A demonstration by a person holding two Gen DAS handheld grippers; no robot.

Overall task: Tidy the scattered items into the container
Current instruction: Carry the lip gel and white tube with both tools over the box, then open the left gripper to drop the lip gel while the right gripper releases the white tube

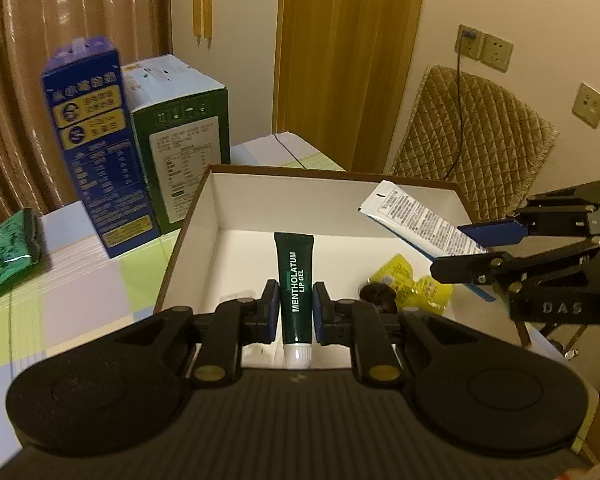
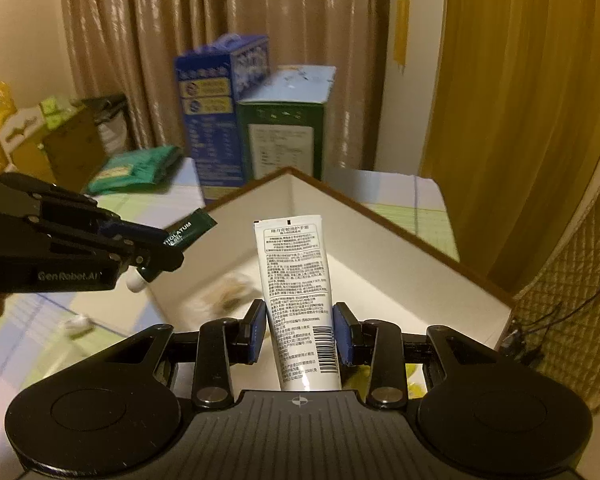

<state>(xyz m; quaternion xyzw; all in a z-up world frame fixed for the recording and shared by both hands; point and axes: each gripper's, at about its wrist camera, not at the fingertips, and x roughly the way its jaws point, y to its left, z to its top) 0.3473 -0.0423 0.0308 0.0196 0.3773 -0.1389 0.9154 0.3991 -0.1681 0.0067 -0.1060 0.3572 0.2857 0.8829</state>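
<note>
**Two tubes held over the box**

The green lip gel tube (image 1: 296, 288) is pinched in the left tongs (image 1: 296, 308) above the open white box (image 1: 204, 216); the white cream tube (image 2: 298, 300) is pinched in the right tongs (image 2: 300, 334) over the same box; yellow packets (image 1: 412, 284) lie inside; two cartons (image 1: 140, 140) stand behind on the checked counter (image 1: 80, 280).

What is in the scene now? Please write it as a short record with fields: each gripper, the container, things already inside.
left gripper: shut on the green lip gel tube, above the box
right gripper: shut on the white tube, above the box
container: white open box with brown rim
already inside: yellow packets
behind box: blue carton, green carton
</note>
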